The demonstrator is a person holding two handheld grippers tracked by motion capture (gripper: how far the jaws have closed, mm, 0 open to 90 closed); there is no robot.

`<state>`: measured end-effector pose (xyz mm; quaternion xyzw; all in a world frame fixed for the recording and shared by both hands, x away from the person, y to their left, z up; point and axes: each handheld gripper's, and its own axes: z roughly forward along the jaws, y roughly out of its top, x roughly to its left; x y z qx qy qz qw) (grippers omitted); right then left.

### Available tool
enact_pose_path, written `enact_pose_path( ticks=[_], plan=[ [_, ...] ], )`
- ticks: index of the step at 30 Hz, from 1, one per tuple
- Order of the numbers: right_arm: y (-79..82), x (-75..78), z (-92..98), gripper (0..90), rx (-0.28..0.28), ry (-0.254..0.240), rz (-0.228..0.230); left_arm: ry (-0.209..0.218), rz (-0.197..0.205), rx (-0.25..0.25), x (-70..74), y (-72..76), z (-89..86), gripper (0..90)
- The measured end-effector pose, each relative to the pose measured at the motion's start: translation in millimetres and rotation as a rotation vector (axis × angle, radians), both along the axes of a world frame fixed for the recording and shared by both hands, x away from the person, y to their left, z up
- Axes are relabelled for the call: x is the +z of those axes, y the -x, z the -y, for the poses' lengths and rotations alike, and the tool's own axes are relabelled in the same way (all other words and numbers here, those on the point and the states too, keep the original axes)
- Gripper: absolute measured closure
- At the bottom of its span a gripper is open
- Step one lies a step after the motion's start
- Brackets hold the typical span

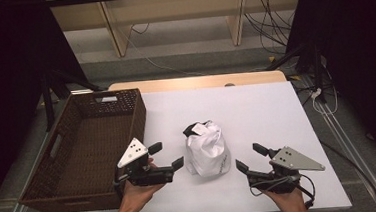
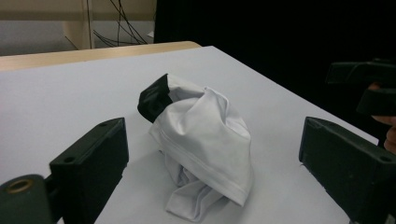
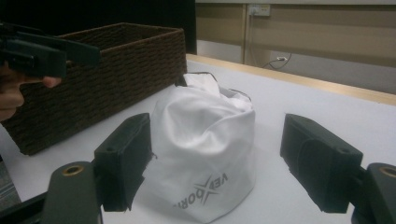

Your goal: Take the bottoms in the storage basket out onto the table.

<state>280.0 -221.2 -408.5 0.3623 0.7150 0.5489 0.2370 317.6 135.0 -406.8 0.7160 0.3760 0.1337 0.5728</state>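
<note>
A crumpled white garment (image 1: 207, 149) with a black collar patch lies bunched in the middle of the white table (image 1: 256, 111). Grey lettering shows on its near side (image 3: 204, 191). My left gripper (image 1: 168, 155) hovers open just left of the bundle, its jaws spread wide with nothing between them. My right gripper (image 1: 249, 157) stands open to the right of the bundle, also holding nothing. The garment (image 2: 201, 140) sits ahead of the left gripper's jaws. In the right gripper view the garment sits close between and ahead of the jaws, not touched.
A dark woven basket (image 1: 86, 143) with handle cut-outs sits at the table's left side, close behind my left hand, and its side wall (image 3: 98, 88) rises left of the garment. Cables and wooden furniture legs stand on the floor beyond the table's far edge.
</note>
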Motion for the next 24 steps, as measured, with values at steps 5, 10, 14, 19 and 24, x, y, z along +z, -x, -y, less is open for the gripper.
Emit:
enact_pose_path(
  ticks=[5,10,14,19,24],
  plan=[
    [0.0,0.0,-0.1,25.1,-0.001,0.000,0.000,0.008,0.015,-0.005,-0.9,0.7,0.5,6.6],
    [-0.1,0.0,-0.3,24.8,-0.002,0.002,0.001,0.021,0.019,-0.004,-1.6,-0.1,-1.0,4.4],
    [-0.1,-0.1,-0.5,24.8,-0.001,0.003,0.002,0.033,0.017,-0.008,-1.4,-0.4,-1.1,0.0],
    [-0.2,0.0,-0.4,24.8,-0.001,0.004,0.003,0.033,0.030,-0.014,-1.3,-0.1,-0.9,0.0],
    [-0.1,0.0,-0.5,24.8,0.000,0.005,0.003,0.023,0.054,-0.026,-1.5,1.4,0.6,0.0]
  ],
)
